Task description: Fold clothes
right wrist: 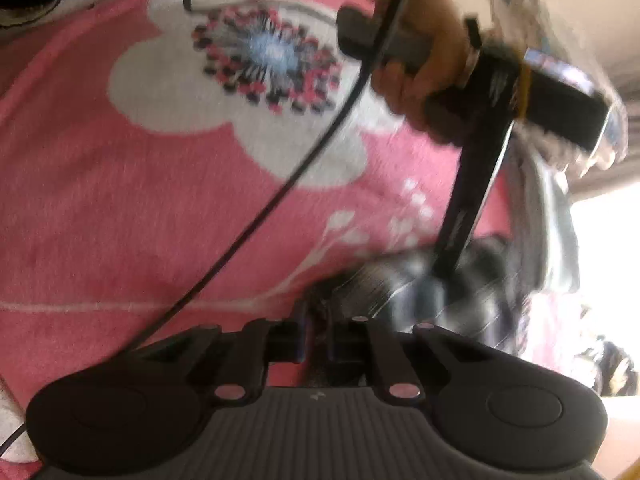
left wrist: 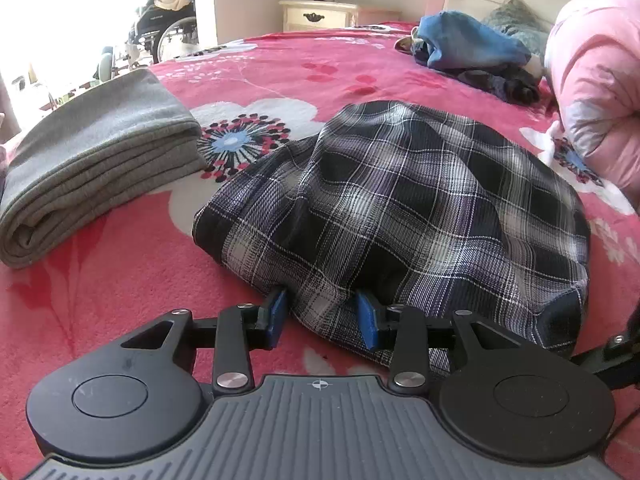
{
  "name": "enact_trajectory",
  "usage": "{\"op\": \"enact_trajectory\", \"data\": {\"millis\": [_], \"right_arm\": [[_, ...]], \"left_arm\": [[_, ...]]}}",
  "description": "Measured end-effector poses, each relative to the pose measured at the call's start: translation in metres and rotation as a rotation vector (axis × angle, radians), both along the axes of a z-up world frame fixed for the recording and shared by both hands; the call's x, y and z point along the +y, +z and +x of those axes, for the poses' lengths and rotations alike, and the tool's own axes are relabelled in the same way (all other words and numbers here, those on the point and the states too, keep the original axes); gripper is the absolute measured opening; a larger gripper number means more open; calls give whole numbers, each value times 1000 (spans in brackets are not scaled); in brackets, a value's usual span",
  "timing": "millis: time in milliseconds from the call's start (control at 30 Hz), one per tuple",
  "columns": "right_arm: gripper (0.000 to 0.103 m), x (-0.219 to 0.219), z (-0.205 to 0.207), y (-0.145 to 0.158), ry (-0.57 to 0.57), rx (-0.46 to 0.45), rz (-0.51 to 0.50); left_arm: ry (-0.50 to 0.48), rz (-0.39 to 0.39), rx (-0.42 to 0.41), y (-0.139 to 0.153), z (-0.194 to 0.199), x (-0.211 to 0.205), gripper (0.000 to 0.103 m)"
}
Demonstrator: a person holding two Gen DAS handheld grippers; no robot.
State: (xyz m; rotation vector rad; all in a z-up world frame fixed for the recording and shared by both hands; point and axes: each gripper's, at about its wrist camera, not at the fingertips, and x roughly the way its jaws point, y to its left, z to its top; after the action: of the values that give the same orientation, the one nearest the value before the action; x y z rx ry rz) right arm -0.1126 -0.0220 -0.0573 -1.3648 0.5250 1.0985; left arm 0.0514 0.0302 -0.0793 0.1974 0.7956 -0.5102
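Observation:
A black, white and purple plaid garment (left wrist: 420, 200) lies bunched on the pink flowered blanket (left wrist: 120, 300). My left gripper (left wrist: 322, 316) stands open at its near edge, and a fold of the plaid cloth bulges between the two blue pads (left wrist: 276, 312). In the blurred right wrist view, my right gripper (right wrist: 317, 336) has its jaws nearly together with dark plaid cloth (right wrist: 400, 280) pinched between them. A hand (right wrist: 424, 64) holds the left gripper's handle (right wrist: 520, 88) above that cloth.
A folded grey garment (left wrist: 92, 160) sits left of the plaid one. A heap of blue and dark clothes (left wrist: 468, 46) lies far back. A pink quilt (left wrist: 592, 92) bulks at the right. A nightstand (left wrist: 316, 16) and wheelchair (left wrist: 168, 20) stand beyond. A black cable (right wrist: 280, 200) crosses the blanket.

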Motion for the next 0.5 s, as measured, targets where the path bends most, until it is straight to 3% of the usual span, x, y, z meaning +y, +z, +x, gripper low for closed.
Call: {"op": "enact_trajectory", "data": {"millis": [100,167,267,333,400,433,500], "right_arm": [[10,7,-1,-1,37,-21,34],[13,8,-2,-10,76,-64,-15],[28,9,-7,-17,114,-80,-69],[30,7,-8,-14,134,-92,-67],[23,5,-8,-10,154,-103,-64],[7,4,-8,-8,164,-109,-63],[5,2,-9,-5,184,-121,-61]], "left_arm": [[2,1,1,0,0,0,37],[3,1,3,0,0,0,37],[0,5,4,1,1,-1,37],[-1,6,4,1,1,-1,38],[-1,6,3,1,1,-1,38],[-1,6,3,1,2,0,38],[-2,5,3,0,2,0,38]]}}
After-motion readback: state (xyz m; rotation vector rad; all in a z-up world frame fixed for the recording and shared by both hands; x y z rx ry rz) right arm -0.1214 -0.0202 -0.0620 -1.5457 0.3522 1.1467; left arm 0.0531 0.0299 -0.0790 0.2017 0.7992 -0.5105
